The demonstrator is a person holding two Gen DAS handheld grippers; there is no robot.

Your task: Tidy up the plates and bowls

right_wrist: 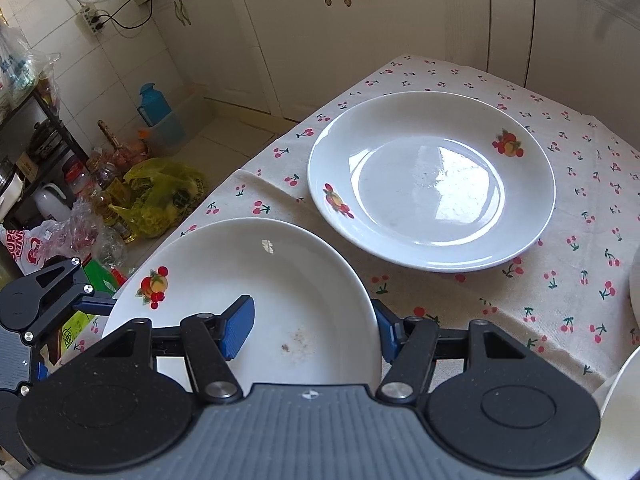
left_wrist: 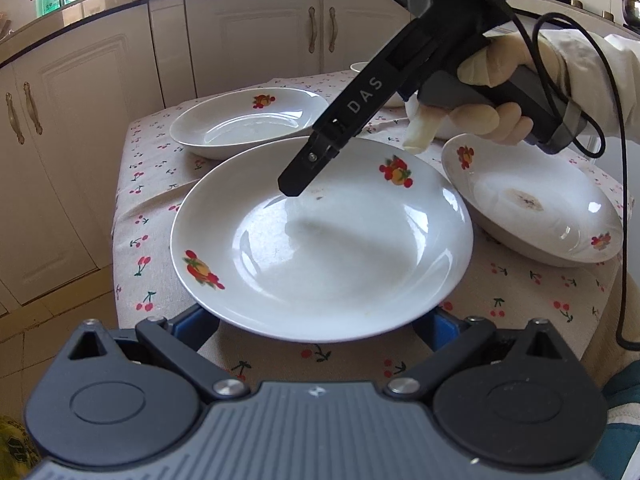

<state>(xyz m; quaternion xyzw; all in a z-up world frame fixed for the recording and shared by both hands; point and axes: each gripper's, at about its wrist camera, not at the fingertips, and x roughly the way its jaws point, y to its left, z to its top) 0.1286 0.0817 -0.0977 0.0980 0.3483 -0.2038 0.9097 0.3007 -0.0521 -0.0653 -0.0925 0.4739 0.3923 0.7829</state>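
Observation:
A white plate with fruit prints (left_wrist: 320,248) (right_wrist: 280,272) hangs over the near edge of the cherry-print tablecloth (left_wrist: 160,184). My right gripper (right_wrist: 312,328) (left_wrist: 294,188) is shut on its rim, with one blue pad inside the dish and the other outside. My left gripper (left_wrist: 320,320) (right_wrist: 60,320) stands wide open. Its blue fingers (left_wrist: 204,320) run under the plate's opposite rim and their tips are hidden. A second matching plate (left_wrist: 248,124) (right_wrist: 432,180) lies on the cloth. A third plate (left_wrist: 532,204), with a brown stain, lies at the right.
A person's gloved hand (left_wrist: 480,120) holds the right gripper's handle, and its cable (left_wrist: 616,160) loops off to the right. A small white cup (left_wrist: 360,66) stands at the back of the table. White cabinets (left_wrist: 256,40) stand behind. Bags and bottles (right_wrist: 152,192) crowd the floor.

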